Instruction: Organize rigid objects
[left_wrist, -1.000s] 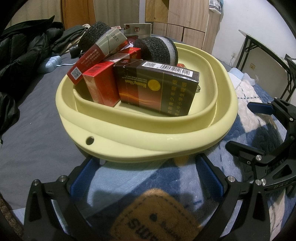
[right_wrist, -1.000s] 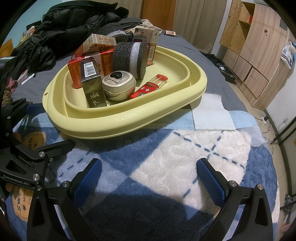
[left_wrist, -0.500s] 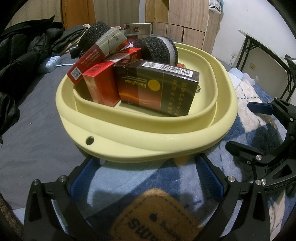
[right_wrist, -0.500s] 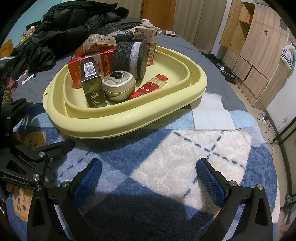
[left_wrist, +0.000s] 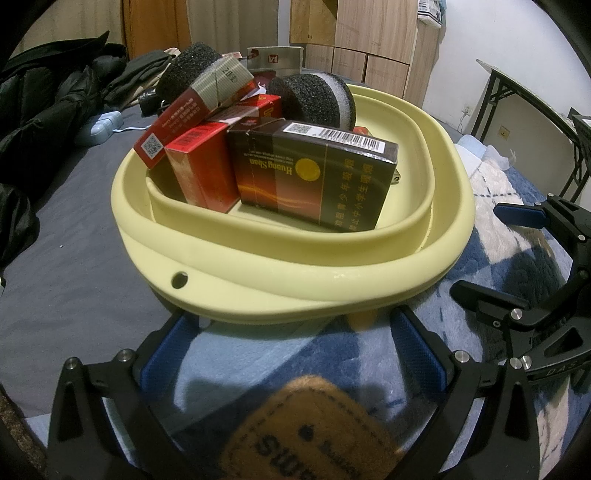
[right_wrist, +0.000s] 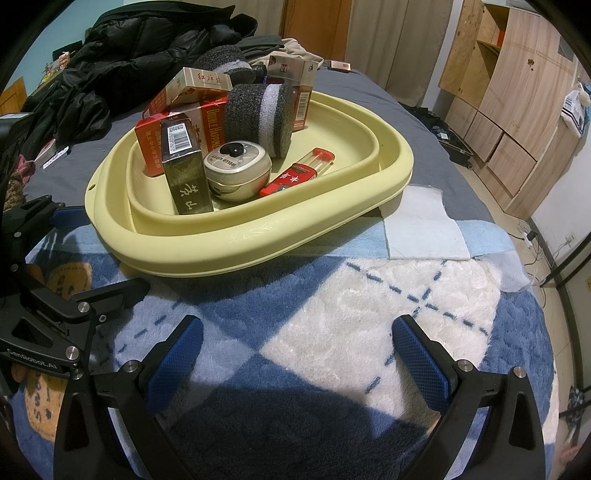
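Observation:
A pale yellow basin (left_wrist: 280, 273) (right_wrist: 258, 240) rests on a blue and white fleece blanket on a bed. It holds a dark Huang Shan box (left_wrist: 314, 181) (right_wrist: 184, 166), red cigarette boxes (left_wrist: 199, 173) (right_wrist: 210, 125), two black foam rolls (left_wrist: 314, 99) (right_wrist: 258, 114), a round tin (right_wrist: 236, 173) and a red toothpick tube (right_wrist: 299, 175). My left gripper (left_wrist: 291, 354) is open and empty, just in front of the basin's near rim. My right gripper (right_wrist: 295, 354) is open and empty over the blanket, short of the basin. Each gripper shows at the edge of the other view.
Black jackets (left_wrist: 44, 122) (right_wrist: 122, 66) lie heaped on the grey sheet behind the basin. A white cloth square (right_wrist: 424, 229) lies right of the basin. Wooden cabinets (right_wrist: 509, 96) stand at the right, a folding table (left_wrist: 528, 96) beyond the bed.

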